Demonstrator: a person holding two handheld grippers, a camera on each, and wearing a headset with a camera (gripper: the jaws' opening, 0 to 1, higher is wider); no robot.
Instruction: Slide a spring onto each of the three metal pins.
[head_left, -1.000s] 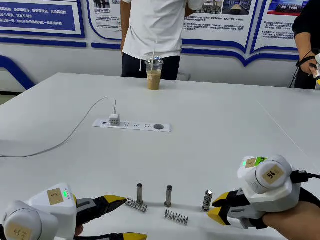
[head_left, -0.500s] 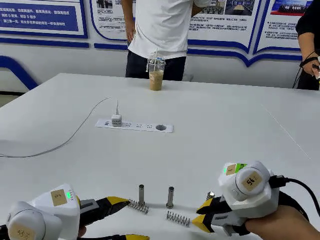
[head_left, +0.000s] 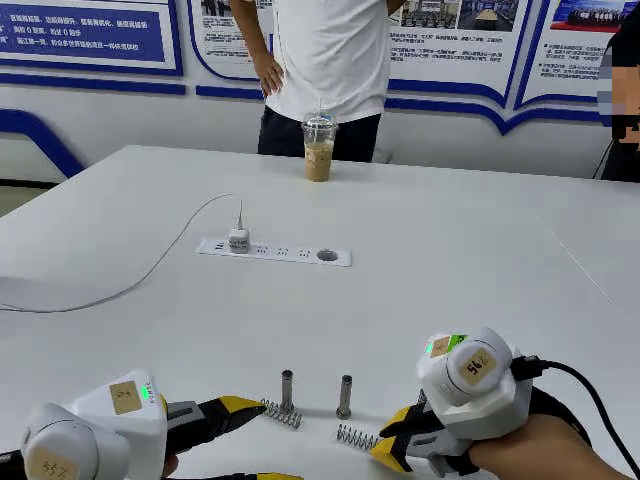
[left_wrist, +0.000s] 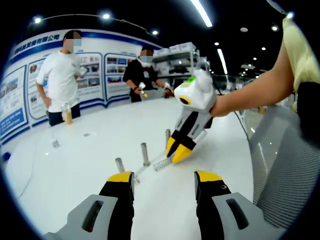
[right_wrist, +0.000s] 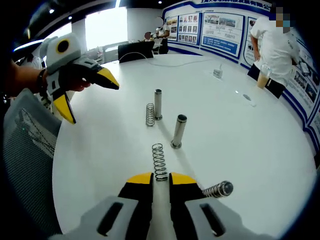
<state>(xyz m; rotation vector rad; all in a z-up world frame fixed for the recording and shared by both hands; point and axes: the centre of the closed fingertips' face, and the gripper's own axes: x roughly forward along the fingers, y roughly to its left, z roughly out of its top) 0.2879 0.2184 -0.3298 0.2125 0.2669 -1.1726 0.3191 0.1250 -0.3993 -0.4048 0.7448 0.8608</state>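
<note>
My right hand-held gripper (right_wrist: 161, 179) has come left to pinch the loose spring (right_wrist: 159, 160) by its right end on the worktop (head_left: 420, 230), left hand-held gripper (left_wrist: 164, 176) wide; right pin (right_wrist: 217, 189) sprung, middle pin (right_wrist: 178, 131) and left pin (right_wrist: 158, 104) bare.

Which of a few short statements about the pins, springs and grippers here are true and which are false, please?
1. The left gripper has its jaws open. True.
2. All three pins carry a spring. False: only the sprung pin does; the middle pin and the far pin are bare.
3. The right gripper has the end of the loose spring between its jaws. True.
4. The cup stands right beside the pins. False: it stands near the far edge of the table.
5. A second spring lies at the foot of the far pin. True.
</note>
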